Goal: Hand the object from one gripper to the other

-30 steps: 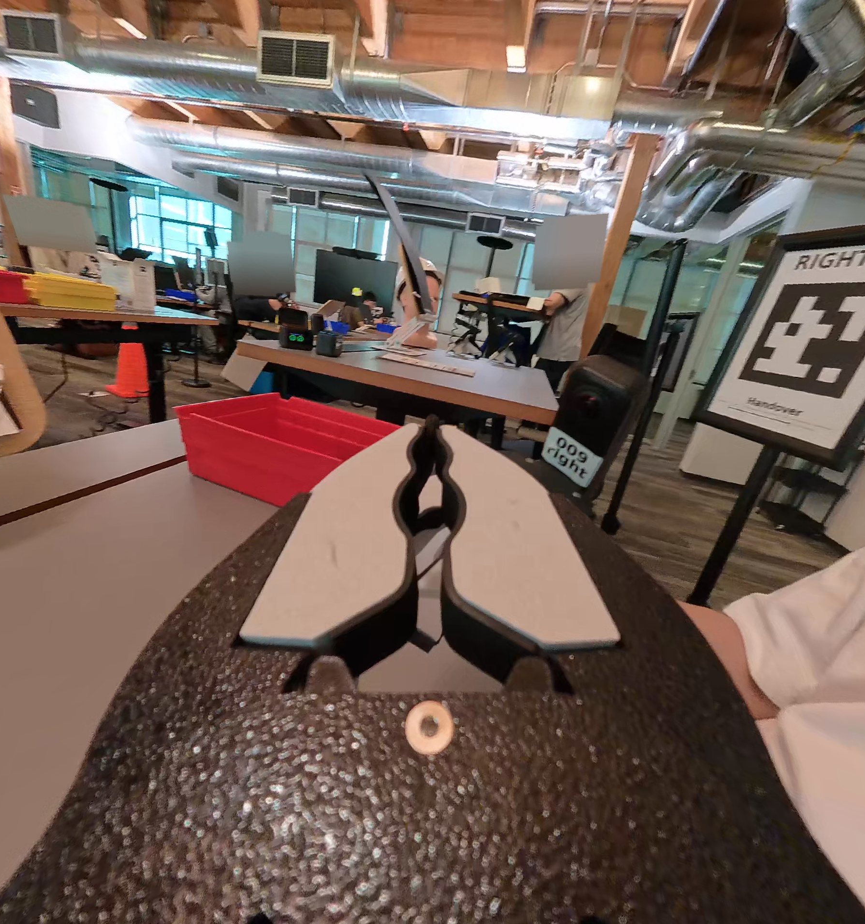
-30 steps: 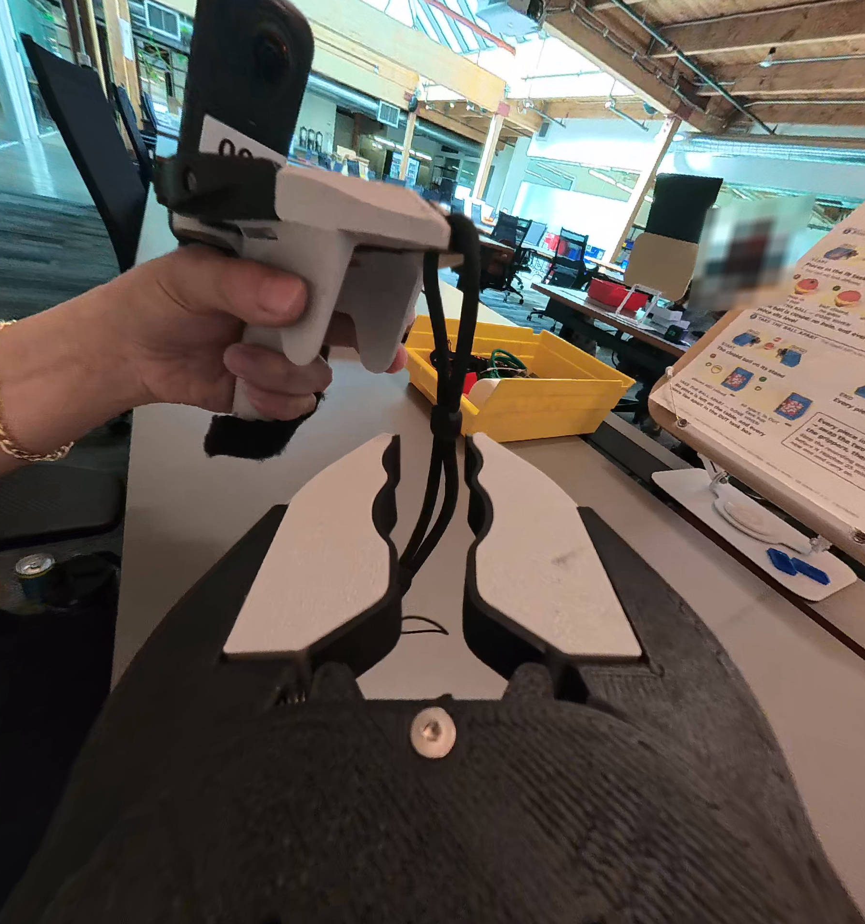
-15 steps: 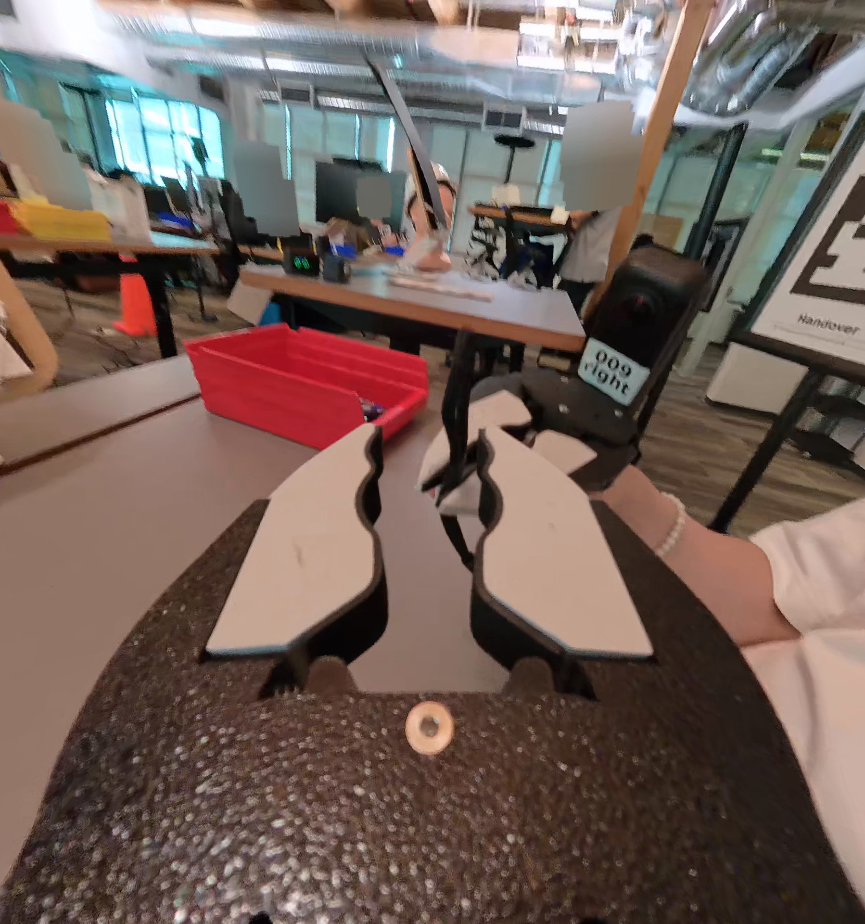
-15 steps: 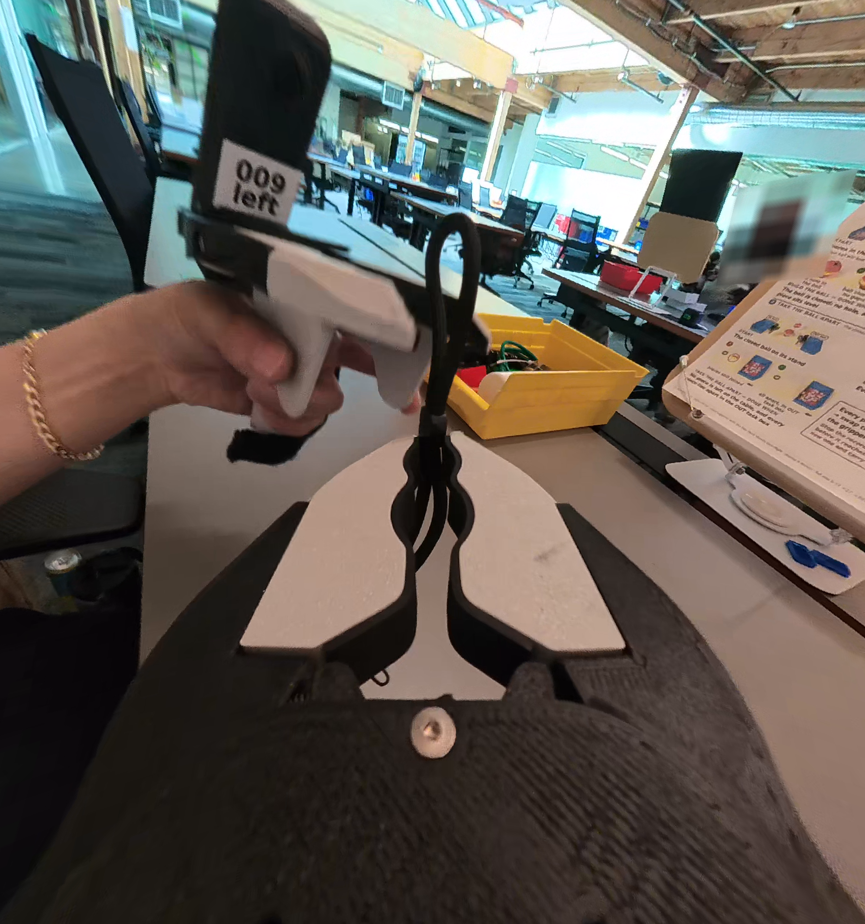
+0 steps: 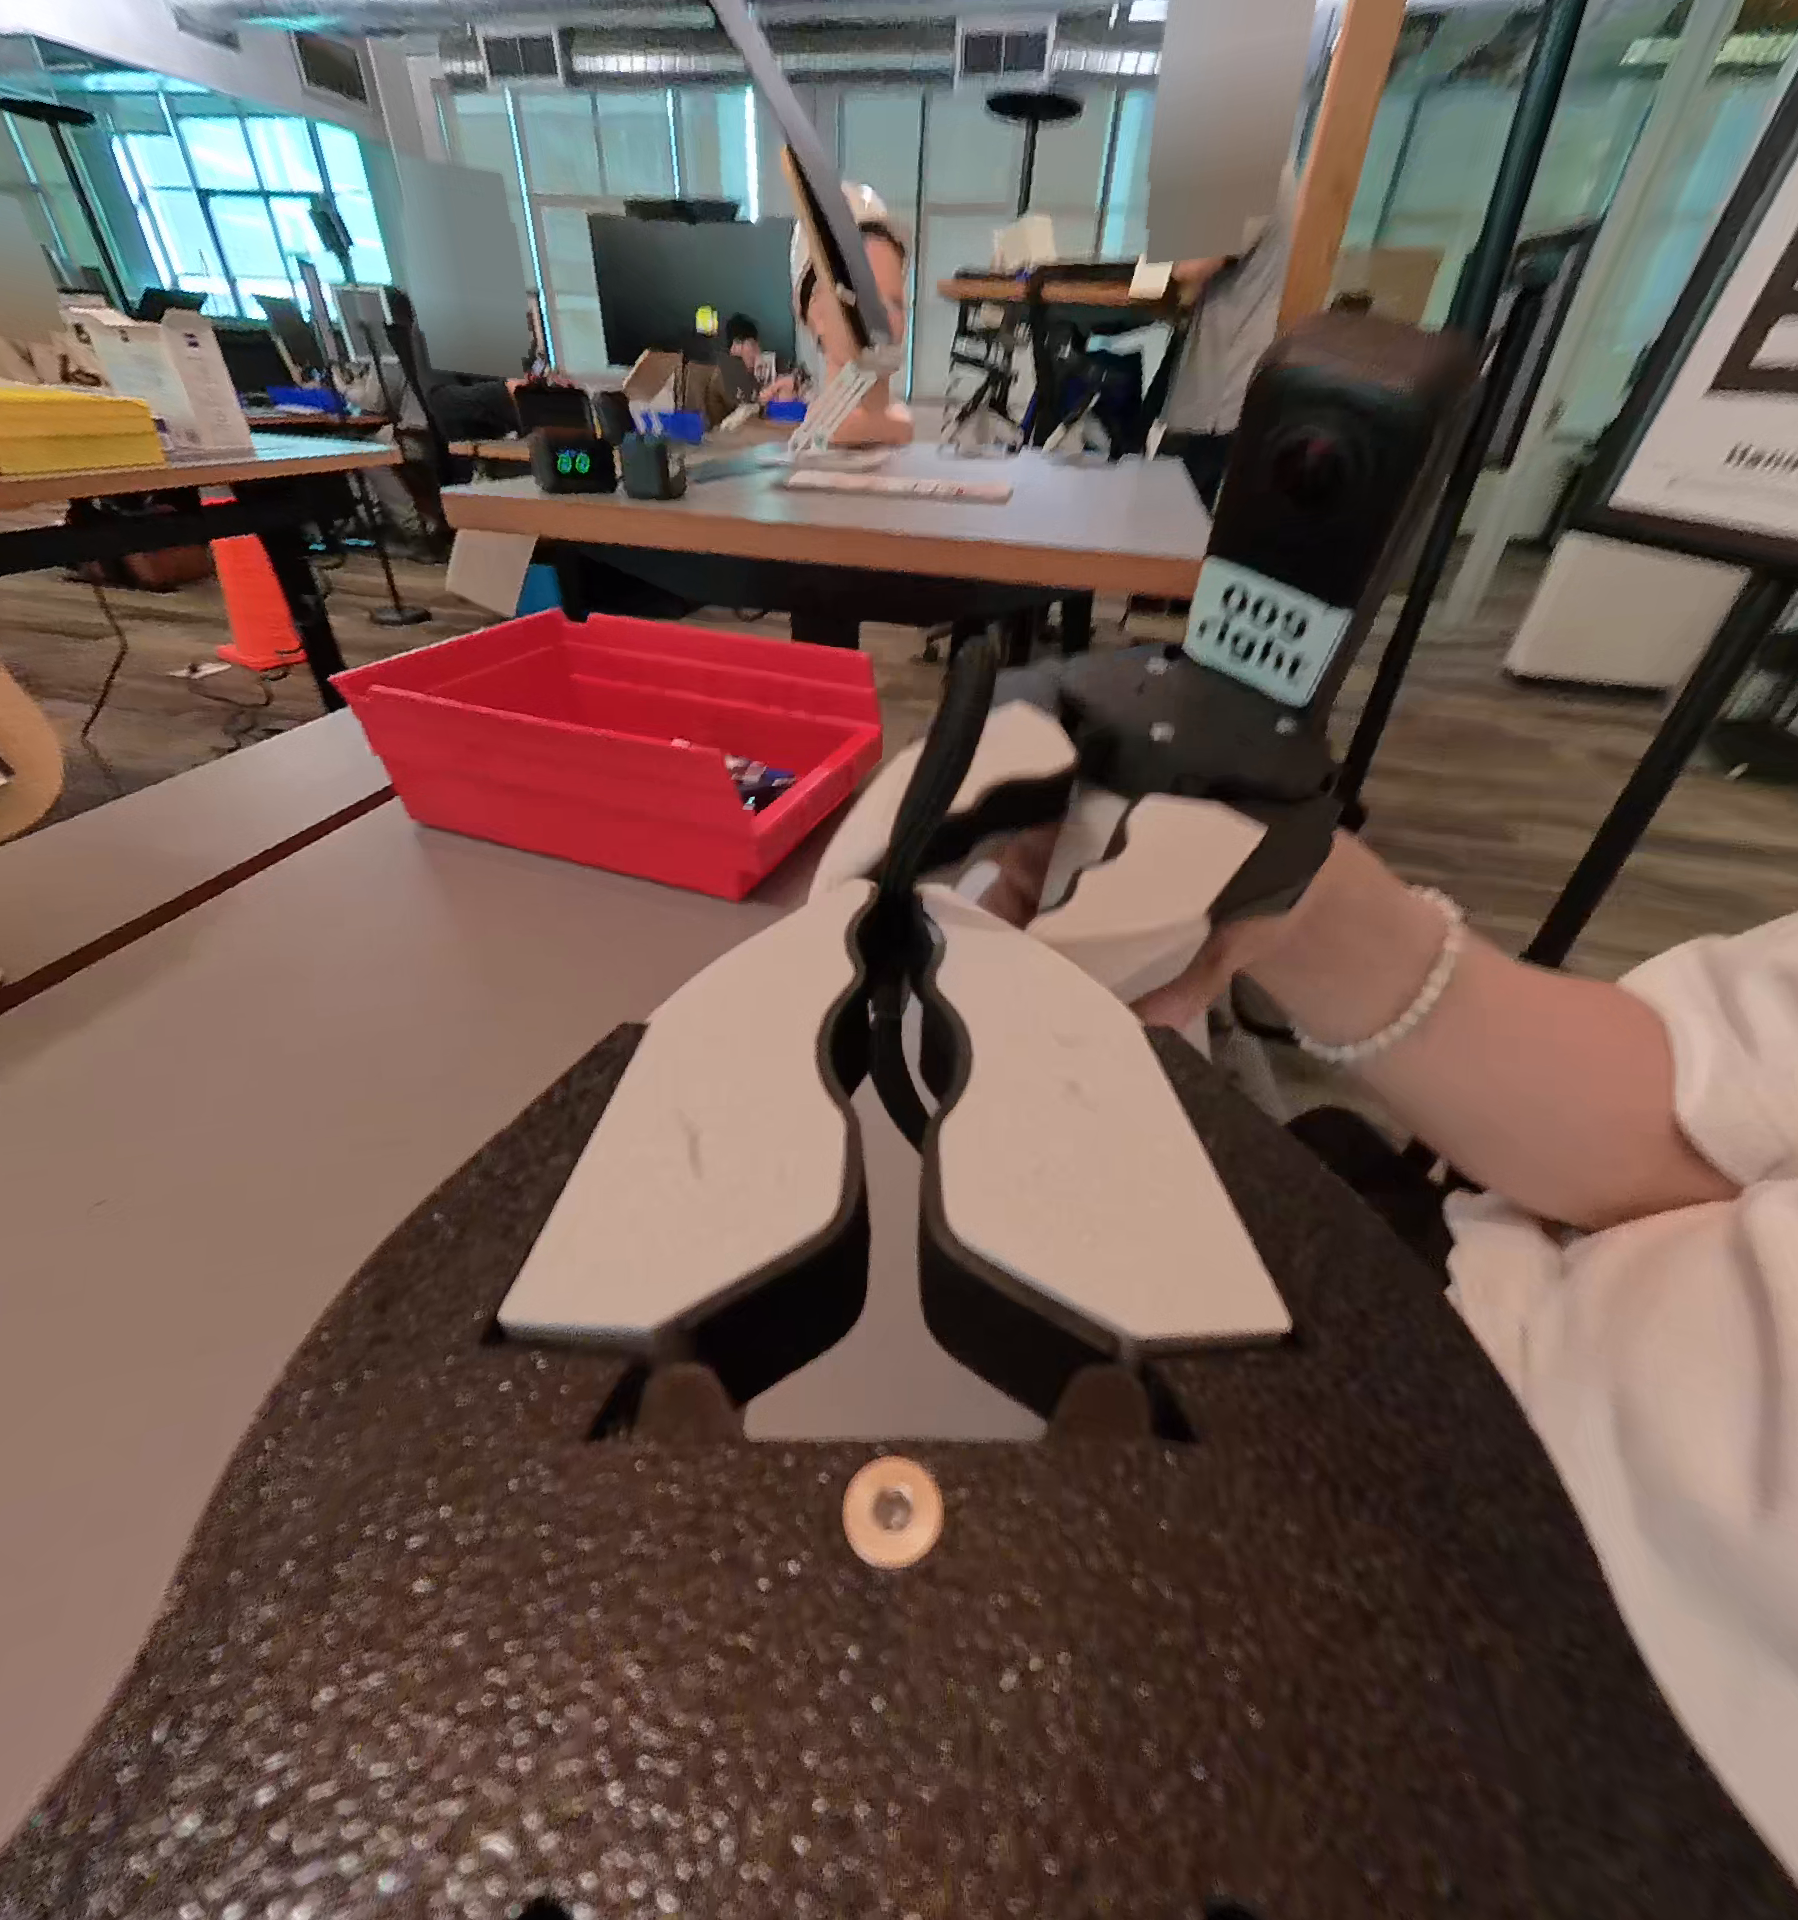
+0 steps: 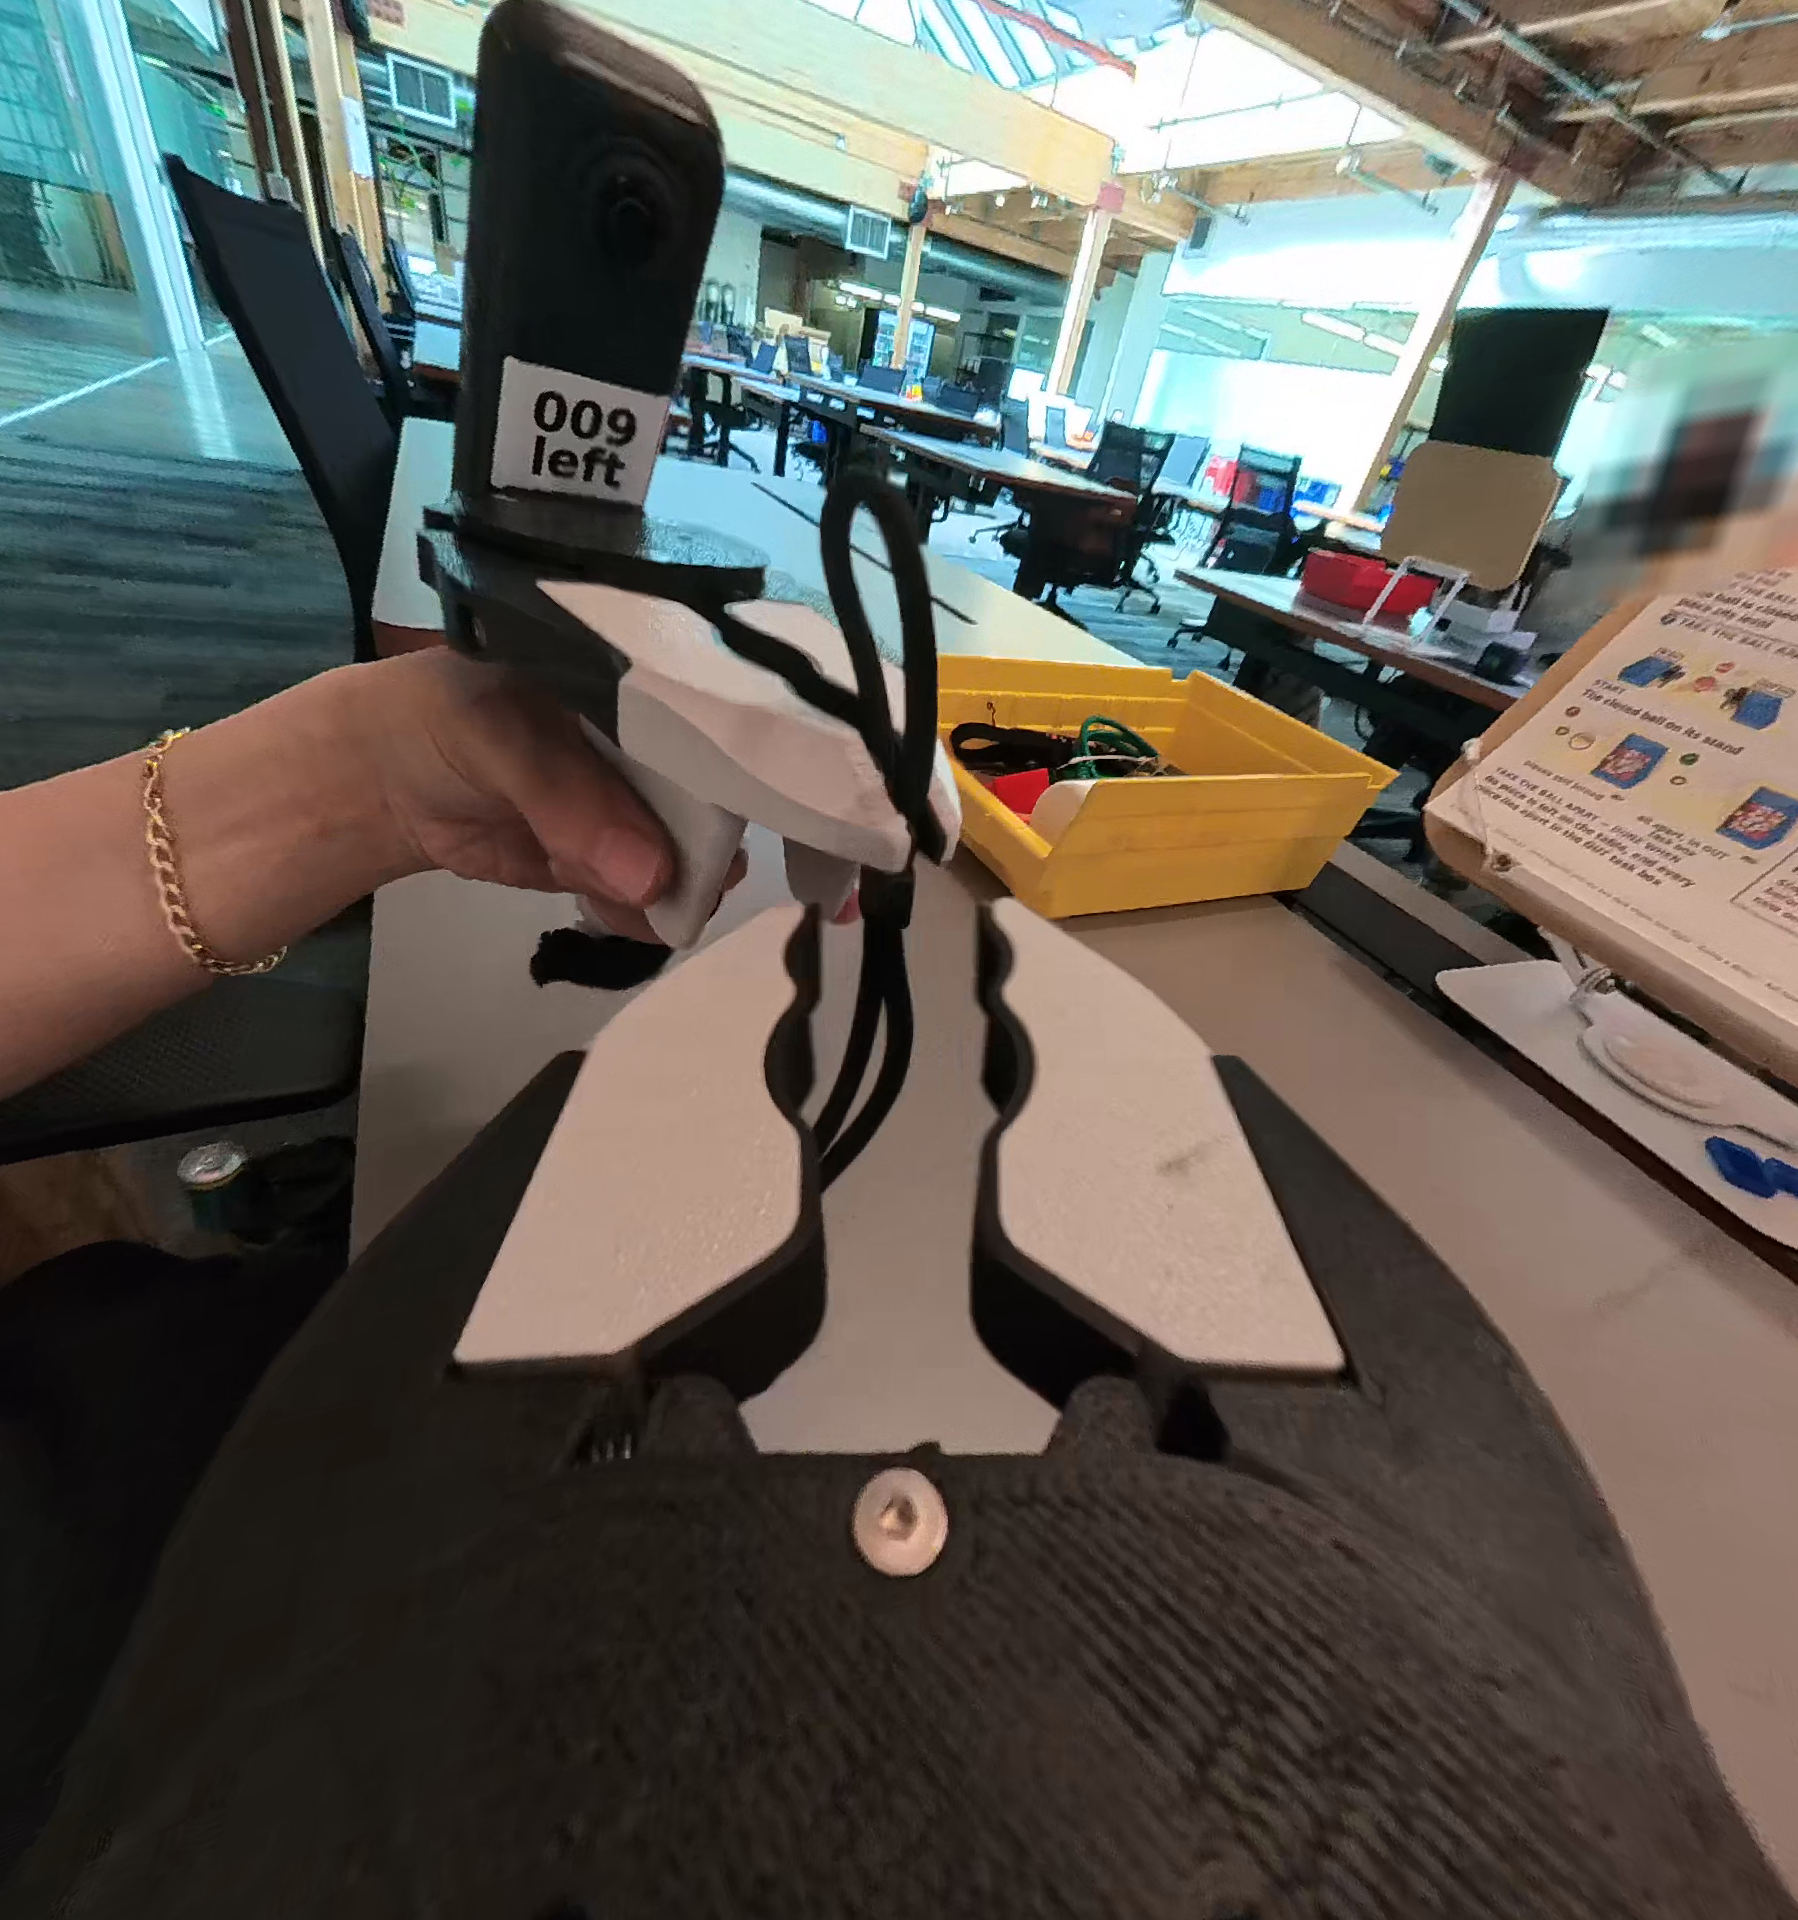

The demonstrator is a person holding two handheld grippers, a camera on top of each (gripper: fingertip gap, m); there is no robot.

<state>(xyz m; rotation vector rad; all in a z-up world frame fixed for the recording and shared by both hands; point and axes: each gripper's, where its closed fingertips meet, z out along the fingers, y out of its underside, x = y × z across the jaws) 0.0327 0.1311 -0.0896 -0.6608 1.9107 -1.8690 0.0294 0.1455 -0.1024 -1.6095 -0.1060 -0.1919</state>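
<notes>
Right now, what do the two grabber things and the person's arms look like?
Each gripper, left and right, has two flat white fingers with wavy black inner edges on a bumpy black body, plus a tall black camera bearing a white label. One wrist wears a gold chain bracelet, the other a pearl bracelet and white sleeve.

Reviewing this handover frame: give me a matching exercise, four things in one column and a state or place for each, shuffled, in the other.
Things:
1. left gripper
2. right gripper
3. black cord
4. yellow bin

States or places:
A. on the table, holding mixed small items
B. fingers apart, clamping nothing
C. looped, hanging between the open fingers
D. fingers closed on the cord

Pairs: 1-D, 2-B, 3-C, 4-A
</notes>
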